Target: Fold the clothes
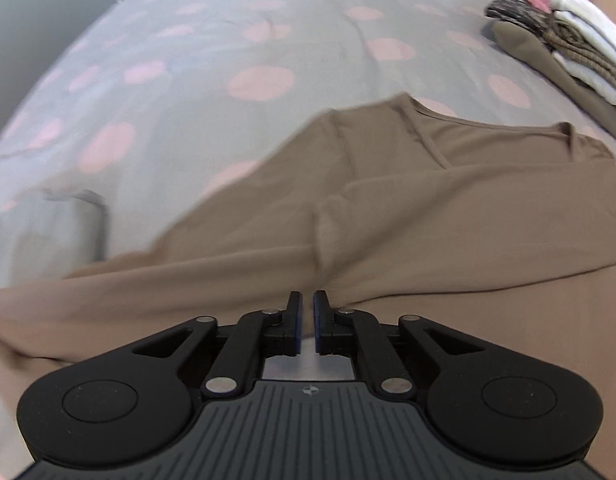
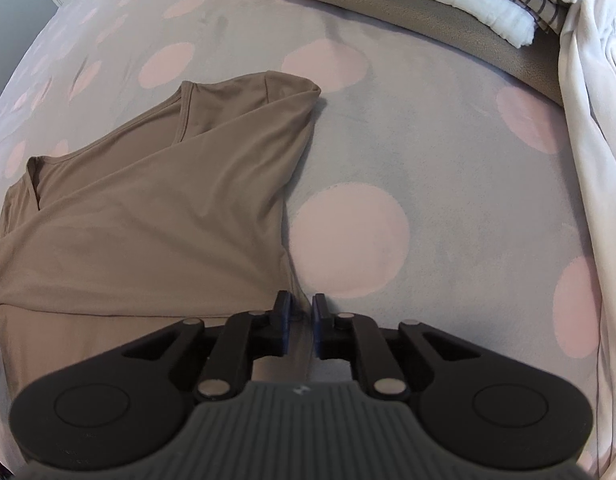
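A tan V-neck shirt (image 1: 428, 216) lies on the bed, its right side folded over the front, neckline away from me. It also shows in the right wrist view (image 2: 148, 216). My left gripper (image 1: 306, 300) is shut on the shirt's cloth near its lower left part, and the cloth drapes up to the jaws. My right gripper (image 2: 300, 304) is shut on the shirt's lower right edge, with cloth pinched between the pads.
The bed cover (image 2: 428, 128) is grey with pink dots. A stack of folded clothes (image 1: 568, 48) sits at the far right, also in the right wrist view (image 2: 448, 4). A white garment (image 2: 588, 128) hangs along the right. A grey folded item (image 1: 48, 228) lies at left.
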`<state>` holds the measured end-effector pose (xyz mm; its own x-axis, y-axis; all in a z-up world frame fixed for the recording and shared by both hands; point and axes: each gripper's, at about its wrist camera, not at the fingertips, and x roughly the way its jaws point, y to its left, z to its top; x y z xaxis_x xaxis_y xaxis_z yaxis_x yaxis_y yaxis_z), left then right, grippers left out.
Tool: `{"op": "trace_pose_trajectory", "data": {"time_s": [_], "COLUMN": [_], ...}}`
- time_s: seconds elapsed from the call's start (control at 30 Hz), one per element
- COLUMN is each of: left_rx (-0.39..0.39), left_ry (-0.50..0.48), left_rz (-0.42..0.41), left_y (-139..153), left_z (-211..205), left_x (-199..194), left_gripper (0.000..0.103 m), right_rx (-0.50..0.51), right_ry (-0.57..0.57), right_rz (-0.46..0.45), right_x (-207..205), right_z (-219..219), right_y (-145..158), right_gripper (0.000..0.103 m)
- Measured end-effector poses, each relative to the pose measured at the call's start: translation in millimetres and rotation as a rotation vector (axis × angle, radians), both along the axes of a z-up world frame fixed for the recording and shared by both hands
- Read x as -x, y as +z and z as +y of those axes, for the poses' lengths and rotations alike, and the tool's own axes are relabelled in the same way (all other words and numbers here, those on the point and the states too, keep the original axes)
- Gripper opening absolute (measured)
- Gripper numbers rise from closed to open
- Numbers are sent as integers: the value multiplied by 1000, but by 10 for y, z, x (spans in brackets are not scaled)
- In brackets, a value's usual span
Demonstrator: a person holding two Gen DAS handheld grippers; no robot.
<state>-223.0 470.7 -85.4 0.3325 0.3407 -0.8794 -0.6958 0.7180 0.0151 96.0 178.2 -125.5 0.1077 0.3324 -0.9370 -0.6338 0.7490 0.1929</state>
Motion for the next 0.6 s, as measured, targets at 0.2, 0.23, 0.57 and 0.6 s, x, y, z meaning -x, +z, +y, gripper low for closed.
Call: {"op": "trace_pose_trajectory", "data": {"time_s": [0.2,0.23,0.57,0.6], "left_rx": [-55,-73,-132,-125], "left_ry": [81,108,385,397], "left_rz": [-35,-39,-95,-96], "left_y": [273,320,572,554], "left_z": [59,78,265,267], "left_x": [283,366,1394,1465], "left_gripper": [29,33,43,43], "right_rx": [-11,-16,-87,-90], "right_ry": [-23,-28,25,32], "right_rz": [-37,-40,-42,-42], "right_x": [27,34,380,421], "right_z": [-59,-74,-92,-80], "right_y": [182,216,544,563], "right_gripper": [24,25,34,34]}}
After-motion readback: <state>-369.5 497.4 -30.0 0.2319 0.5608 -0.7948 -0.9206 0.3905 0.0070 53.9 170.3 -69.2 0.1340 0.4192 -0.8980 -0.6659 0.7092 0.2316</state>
